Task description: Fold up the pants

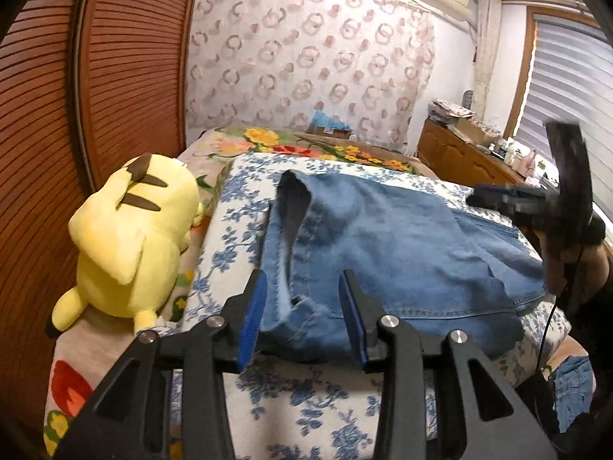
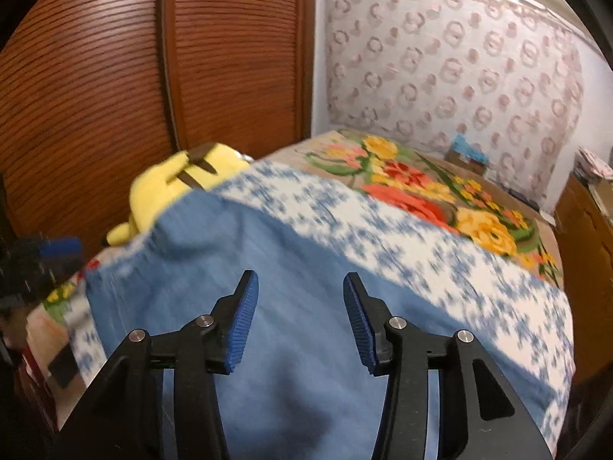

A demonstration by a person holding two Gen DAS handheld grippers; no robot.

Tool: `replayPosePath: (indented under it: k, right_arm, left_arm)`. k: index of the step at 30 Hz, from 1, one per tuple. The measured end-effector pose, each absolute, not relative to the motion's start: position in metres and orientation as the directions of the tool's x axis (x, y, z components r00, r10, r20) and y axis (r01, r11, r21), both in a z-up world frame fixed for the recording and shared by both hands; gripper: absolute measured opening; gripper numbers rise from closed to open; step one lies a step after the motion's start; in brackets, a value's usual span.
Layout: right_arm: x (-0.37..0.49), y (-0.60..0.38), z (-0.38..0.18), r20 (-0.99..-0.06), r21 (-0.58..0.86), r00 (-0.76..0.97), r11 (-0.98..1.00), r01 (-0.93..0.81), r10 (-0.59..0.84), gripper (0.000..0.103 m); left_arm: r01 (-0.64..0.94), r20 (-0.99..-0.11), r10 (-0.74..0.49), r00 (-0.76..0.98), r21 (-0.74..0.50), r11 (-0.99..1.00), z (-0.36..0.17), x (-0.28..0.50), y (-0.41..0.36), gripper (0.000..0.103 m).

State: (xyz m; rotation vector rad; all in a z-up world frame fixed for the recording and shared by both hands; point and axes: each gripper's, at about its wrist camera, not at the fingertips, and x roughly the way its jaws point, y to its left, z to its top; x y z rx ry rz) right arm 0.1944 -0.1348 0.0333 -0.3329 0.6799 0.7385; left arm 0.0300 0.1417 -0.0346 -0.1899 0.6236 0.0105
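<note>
Blue denim pants lie folded over on a white pad with a blue flower print. My left gripper is open, its blue pads on either side of the pants' near left edge, holding nothing. My right gripper is open and empty just above the denim; its view is blurred by motion. In the left wrist view the right gripper appears as a blurred black shape over the pants' far right end.
A yellow plush toy lies left of the pad, by the brown louvered closet doors. A bright flowered blanket covers the bed beyond. A wooden dresser with clutter stands at right under the window.
</note>
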Motion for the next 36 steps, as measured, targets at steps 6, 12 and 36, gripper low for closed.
replayPosePath:
  k: [6,12,36]
  right_arm:
    - [0.196,-0.161,-0.006,-0.727,-0.03,0.518,0.732,-0.68,0.451,0.048]
    - [0.195,-0.17,-0.028,-0.759,-0.018,0.494,0.744,-0.668,0.425,0.048]
    - [0.139,-0.248,-0.017,-0.721,-0.047,0.597,0.834,-0.55,0.353,0.06]
  left_arm:
    - [-0.05,-0.614,-0.067,0.787,-0.171,0.984,-0.049,0.045,0.128,0.037]
    - [-0.064,-0.674,-0.054,0.736,-0.149,0.987,-0.073,0.056,0.125,0.037]
    - [-0.079,-0.625,-0.037,0.78,-0.158,0.984,-0.07,0.042,0.135,0.006]
